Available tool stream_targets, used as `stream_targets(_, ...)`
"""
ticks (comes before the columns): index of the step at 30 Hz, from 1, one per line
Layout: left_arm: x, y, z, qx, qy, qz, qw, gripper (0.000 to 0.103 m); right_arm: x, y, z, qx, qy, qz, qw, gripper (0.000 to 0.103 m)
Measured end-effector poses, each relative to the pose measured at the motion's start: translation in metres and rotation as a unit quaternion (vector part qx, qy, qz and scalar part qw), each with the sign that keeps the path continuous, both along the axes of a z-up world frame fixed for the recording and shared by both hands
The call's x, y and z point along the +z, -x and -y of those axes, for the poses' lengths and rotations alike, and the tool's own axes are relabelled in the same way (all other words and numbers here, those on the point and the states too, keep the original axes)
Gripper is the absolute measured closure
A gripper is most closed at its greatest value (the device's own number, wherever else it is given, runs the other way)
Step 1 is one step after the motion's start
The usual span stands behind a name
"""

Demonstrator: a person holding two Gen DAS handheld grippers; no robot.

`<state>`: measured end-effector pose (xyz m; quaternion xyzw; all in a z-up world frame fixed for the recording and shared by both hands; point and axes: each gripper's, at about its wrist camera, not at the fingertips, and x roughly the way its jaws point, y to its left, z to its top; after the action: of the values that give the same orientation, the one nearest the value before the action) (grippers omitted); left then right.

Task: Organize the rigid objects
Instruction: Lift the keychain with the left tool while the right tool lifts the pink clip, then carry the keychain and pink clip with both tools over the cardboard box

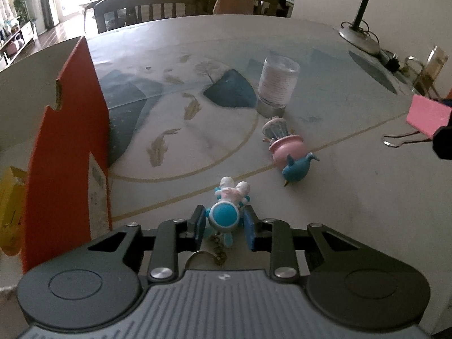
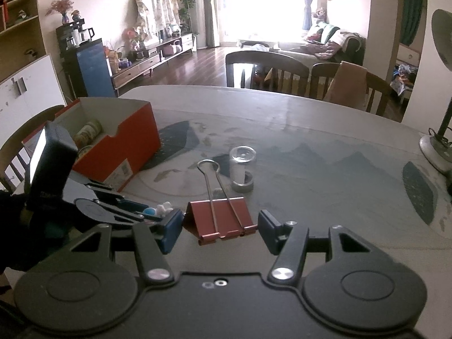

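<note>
Left gripper [image 1: 224, 224] is down on the table [image 1: 353, 197], its blue pads squeezed against both sides of a small blue & white keychain figure [image 1: 226, 212]; chain and ring trail back under the jaws. Just past it, to the right, a blue bird toy [image 1: 295, 171] lies touching a pink figurine [image 1: 285, 144]. Further back stands a clear jar [image 1: 278, 83] w/ a grey base. Orange box [image 1: 70, 141] sits close on the left, open top. Right gripper [image 2: 219, 227] has its jaws spread wide either side of a red binder clip [image 2: 220, 220], pads not touching it; clip rests on the table, wire handles pointing away. A lamp [image 1: 358, 28] stands at the far right edge.
</note>
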<state>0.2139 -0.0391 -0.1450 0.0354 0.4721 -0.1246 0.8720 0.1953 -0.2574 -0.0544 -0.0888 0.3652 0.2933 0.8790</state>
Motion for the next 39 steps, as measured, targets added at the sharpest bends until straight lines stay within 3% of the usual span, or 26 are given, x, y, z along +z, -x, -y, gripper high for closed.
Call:
stream_targets(13,0.077,0.014,-0.027,0.024,0.046,0.050,0.9974,0.075,0.018,-0.004,-0.025,0.020,-0.016,0.017,1.000,0.045)
stream_targets(24,0.133,0.016,-0.086,0.053,0.057,0.099,0.9920,0.075,0.043,0.002,-0.094,0.067,-0.025,0.048,0.996,0.045)
stream_targets(39,0.147,0.019,-0.198,0.100,0.031,0.108,0.9886,0.075,0.044,0.012,-0.209,0.112,-0.016,0.066,0.991,0.045)
